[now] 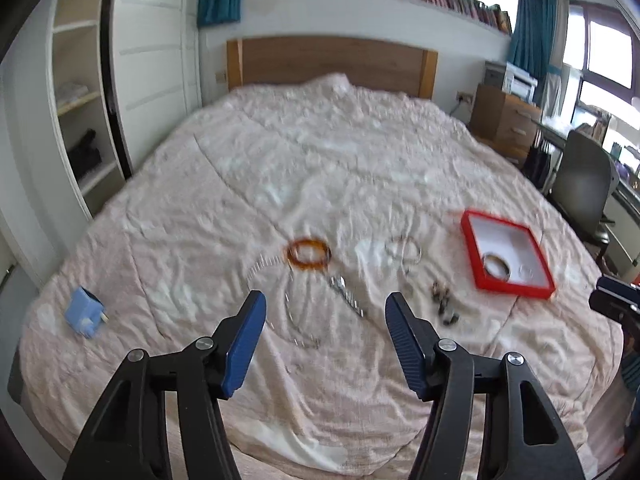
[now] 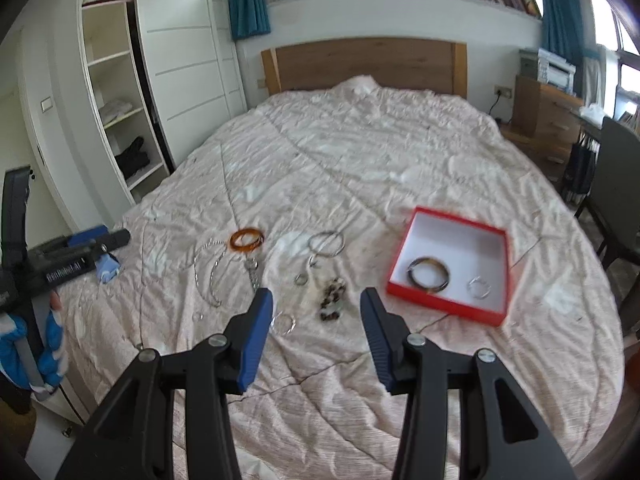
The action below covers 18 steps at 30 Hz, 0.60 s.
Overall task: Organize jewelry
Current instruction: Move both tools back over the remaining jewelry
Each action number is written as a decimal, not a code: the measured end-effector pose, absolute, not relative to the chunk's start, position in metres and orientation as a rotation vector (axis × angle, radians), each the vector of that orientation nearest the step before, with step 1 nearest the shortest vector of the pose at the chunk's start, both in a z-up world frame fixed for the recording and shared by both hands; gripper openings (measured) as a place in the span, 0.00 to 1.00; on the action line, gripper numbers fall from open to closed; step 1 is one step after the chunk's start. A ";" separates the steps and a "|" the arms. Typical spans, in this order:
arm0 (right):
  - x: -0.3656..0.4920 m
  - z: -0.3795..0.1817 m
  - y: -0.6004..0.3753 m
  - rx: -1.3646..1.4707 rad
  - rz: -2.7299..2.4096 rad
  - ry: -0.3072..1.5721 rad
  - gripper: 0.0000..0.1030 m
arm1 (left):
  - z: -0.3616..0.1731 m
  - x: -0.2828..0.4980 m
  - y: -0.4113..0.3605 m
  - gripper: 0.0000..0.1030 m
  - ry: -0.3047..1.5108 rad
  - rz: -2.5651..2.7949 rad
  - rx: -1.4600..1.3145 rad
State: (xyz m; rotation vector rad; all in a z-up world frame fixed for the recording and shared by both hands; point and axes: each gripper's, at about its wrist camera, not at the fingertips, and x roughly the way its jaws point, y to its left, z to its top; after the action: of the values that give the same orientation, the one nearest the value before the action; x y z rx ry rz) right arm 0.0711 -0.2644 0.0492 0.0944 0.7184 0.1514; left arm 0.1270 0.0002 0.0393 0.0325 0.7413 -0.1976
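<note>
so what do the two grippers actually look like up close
Both match: the left gripper and right gripper have black angular arms with silver pivot screws and blue ribbed pads on the jaws. Seen from the right wrist view, the left tool's black body bears white lettering, and the hand holding it wears blue-and-white.

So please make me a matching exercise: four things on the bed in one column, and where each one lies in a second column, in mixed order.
Things:
1. dark tortoiseshell bangle
2. translucent orange bangle
3. light blue plug adapter
4. brown-and-white speckled hair clip

Places:
A. on the quilt, ahead between the open right gripper fingers
B. inside the red shallow box
C. far left on the quilt, apart from the jewelry
D. on the quilt beside the silver chain necklace

Pairs: 1-B, 2-D, 3-C, 4-A
</note>
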 end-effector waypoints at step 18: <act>0.174 -0.085 -0.208 0.120 0.289 0.970 0.43 | -0.111 0.200 0.013 0.55 0.978 -0.154 0.038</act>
State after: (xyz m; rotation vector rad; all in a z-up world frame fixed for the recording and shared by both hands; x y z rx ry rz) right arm 0.1740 -0.2085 -0.0848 0.1200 0.9702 0.2894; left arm 0.1998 0.0132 -0.1109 0.0380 0.9783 -0.1541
